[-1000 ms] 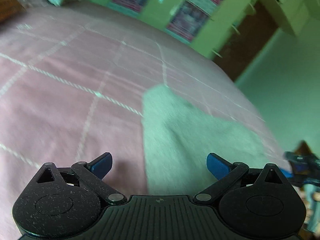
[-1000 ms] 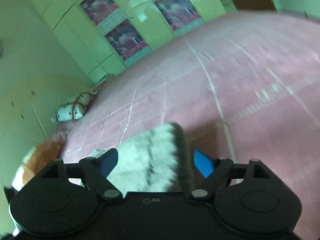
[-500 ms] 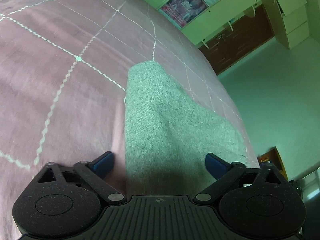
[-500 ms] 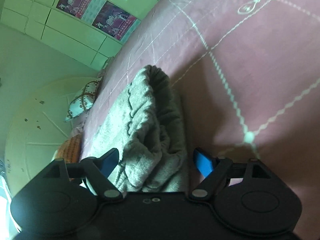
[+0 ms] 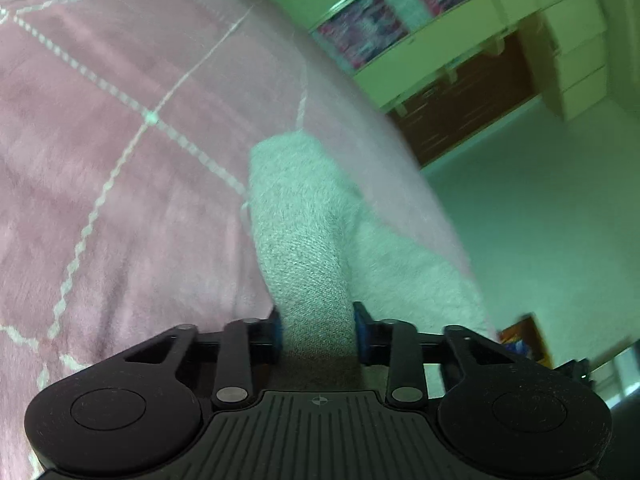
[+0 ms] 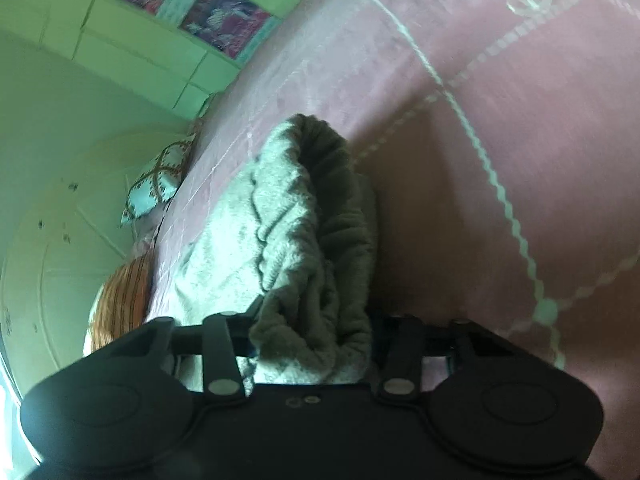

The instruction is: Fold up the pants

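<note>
The grey knit pants (image 5: 304,240) lie on a pink bedspread (image 5: 100,160). My left gripper (image 5: 318,332) is shut on a leg end of the pants, the cloth pinched into a ridge between the blue pads. In the right wrist view the gathered elastic waistband of the pants (image 6: 320,220) bunches up. My right gripper (image 6: 312,340) is shut on it, with folds of cloth hiding the pads. The pants stretch away from each gripper across the bed.
The pink bedspread (image 6: 500,120) has a white stitched grid. A patterned pillow (image 6: 156,188) and an orange cushion (image 6: 124,292) lie at the bed's far end. Green cupboards (image 5: 440,20) with posters and a brown door (image 5: 468,96) stand behind. The bed edge drops to the floor at right.
Both grippers were open around the pants and have now closed on the cloth. The left took the leg end, the right took the waistband, which now bunches higher.
</note>
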Demonstrator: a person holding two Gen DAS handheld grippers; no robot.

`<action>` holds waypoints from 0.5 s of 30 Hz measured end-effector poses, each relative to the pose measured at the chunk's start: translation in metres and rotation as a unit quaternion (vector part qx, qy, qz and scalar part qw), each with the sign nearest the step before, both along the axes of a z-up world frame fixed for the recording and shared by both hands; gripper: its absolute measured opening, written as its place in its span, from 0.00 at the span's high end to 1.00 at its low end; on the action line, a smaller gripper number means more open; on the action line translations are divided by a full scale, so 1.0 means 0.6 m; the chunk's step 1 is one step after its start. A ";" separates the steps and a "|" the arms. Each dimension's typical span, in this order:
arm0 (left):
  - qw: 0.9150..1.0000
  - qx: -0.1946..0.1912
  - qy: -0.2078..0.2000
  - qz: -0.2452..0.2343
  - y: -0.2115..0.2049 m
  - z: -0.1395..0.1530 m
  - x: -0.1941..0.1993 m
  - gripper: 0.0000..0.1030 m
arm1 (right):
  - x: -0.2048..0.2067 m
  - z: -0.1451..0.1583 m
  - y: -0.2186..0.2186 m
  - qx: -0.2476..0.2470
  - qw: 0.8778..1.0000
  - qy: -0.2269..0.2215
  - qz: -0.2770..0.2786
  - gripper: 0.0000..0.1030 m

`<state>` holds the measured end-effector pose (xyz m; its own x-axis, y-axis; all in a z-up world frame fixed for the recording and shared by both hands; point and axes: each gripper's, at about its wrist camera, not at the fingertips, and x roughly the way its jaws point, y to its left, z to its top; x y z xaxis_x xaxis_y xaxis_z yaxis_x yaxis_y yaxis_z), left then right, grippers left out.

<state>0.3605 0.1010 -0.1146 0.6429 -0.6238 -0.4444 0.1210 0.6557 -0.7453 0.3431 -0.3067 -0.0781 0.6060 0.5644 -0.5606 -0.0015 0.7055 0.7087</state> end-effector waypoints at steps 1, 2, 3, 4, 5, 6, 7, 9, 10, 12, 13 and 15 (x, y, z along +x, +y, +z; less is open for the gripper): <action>1.000 -0.005 -0.010 -0.001 0.004 0.006 -0.004 0.71 | -0.004 0.013 0.004 -0.005 1.000 -0.013 0.007 0.69; 1.000 -0.010 -0.018 0.000 0.005 0.014 -0.006 0.72 | -0.005 0.023 0.008 -0.010 1.000 -0.024 0.015 0.70; 1.000 -0.016 -0.024 0.000 0.007 0.022 -0.007 0.72 | -0.004 0.034 0.013 -0.015 0.999 -0.035 0.023 0.70; 0.999 -0.020 -0.032 -0.003 0.009 0.031 -0.003 0.72 | -0.002 0.042 0.014 -0.018 0.998 -0.043 0.031 0.70; 0.999 -0.020 -0.038 -0.005 0.011 0.040 0.001 0.72 | 0.003 0.053 0.019 -0.019 0.998 -0.054 0.040 0.70; 0.999 -0.018 -0.044 -0.006 0.013 0.049 0.008 0.72 | 0.012 0.064 0.025 -0.020 0.997 -0.063 0.049 0.70; 0.999 -0.018 -0.051 -0.005 0.019 0.058 0.018 0.72 | 0.023 0.073 0.032 -0.021 0.996 -0.069 0.057 0.70; 0.998 -0.022 -0.063 0.008 0.039 0.075 0.047 0.72 | 0.057 0.088 0.046 -0.024 0.994 -0.081 0.075 0.70; 0.997 -0.026 -0.068 0.015 0.052 0.082 0.065 0.72 | 0.080 0.097 0.056 -0.026 0.992 -0.089 0.083 0.70; 0.996 -0.027 -0.078 0.028 0.076 0.098 0.105 0.72 | 0.126 0.110 0.067 -0.018 0.991 -0.099 0.091 0.70; 0.996 -0.027 -0.084 0.034 0.088 0.104 0.125 0.72 | 0.155 0.121 0.075 -0.017 0.990 -0.106 0.096 0.70; 0.994 -0.028 -0.094 0.043 0.110 0.111 0.170 0.72 | 0.208 0.131 0.090 -0.014 0.988 -0.117 0.096 0.70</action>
<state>0.4626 0.1669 -0.0482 0.7637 -0.5830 -0.2771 0.2065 0.6273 -0.7509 0.4681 -0.2527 0.0005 0.6037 0.6684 -0.4345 -0.2995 0.6952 0.6534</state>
